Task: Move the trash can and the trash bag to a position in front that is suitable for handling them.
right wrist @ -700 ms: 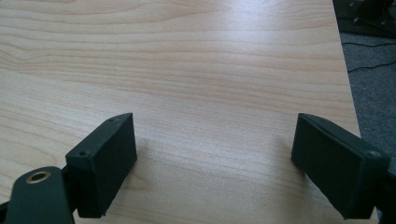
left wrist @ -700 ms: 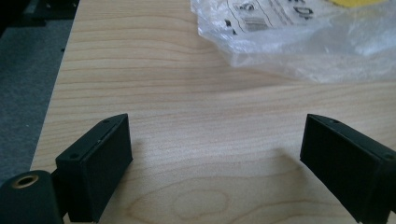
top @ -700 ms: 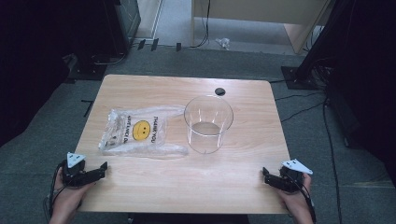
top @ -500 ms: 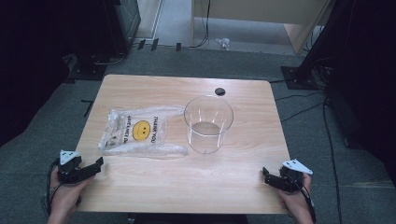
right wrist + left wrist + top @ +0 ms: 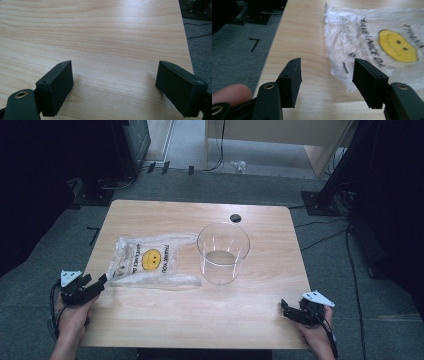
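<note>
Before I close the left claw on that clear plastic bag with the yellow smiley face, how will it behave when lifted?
The clear plastic bag with the yellow smiley face lies flat and crinkled, so it will probably droop. It looks thin, likely very light. Its glossy film may slip.

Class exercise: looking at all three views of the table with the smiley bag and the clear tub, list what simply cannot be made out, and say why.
1. Plastic bag: the small print is too small in the high view; in the left gripper view the frame's right edge cuts it off.
2. Bag contents: folded plastic hides them.
3. Clear container: whether anything lies in it; reflections blur its base.
4. Small dark disc on the table: too small to identify.
5. Left gripper: fingers open, blurred.
</note>
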### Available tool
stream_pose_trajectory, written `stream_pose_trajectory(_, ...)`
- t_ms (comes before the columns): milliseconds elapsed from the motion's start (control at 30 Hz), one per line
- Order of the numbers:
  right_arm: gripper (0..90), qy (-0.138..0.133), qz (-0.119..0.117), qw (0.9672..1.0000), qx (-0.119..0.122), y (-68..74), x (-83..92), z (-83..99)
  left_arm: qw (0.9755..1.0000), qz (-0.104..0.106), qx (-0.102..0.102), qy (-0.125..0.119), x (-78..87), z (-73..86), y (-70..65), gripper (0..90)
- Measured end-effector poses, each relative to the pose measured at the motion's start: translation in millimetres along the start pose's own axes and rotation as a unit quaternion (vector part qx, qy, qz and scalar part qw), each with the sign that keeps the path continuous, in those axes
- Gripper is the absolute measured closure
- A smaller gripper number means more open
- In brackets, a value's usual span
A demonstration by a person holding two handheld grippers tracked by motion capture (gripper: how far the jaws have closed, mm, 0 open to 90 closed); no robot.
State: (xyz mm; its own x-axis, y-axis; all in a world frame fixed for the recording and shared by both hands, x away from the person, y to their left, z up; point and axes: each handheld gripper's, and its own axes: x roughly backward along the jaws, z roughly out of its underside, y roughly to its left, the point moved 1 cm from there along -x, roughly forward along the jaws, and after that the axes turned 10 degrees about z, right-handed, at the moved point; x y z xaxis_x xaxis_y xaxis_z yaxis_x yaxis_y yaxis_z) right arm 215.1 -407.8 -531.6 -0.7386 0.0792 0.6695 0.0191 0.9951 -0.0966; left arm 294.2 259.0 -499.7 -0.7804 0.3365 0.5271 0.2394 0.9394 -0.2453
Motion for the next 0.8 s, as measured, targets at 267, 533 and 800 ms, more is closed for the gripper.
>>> stream_pose_trajectory(267, 14.0, 0.001, -0.001, 1.0000, -0.001, 0.6, -0.4, -0.6, 0.9982, -0.002, -0.022, 0.056, -22.0, 8.8, -12.6, 78.1)
stream_pose_trajectory(533, 14.1, 0.002, -0.002, 1.0000, 0.000, 2.2, -2.7, -3.0, 0.9934, 0.032, -0.060, 0.092, -7.5, 26.4, -33.6, 88.8)
stream_pose_trajectory(800, 14.1, 0.000, -0.003, 1.0000, 0.002, 4.4, -5.0, -5.3, 0.9847, 0.125, -0.097, 0.073, 16.3, 18.3, -60.7, 55.7)
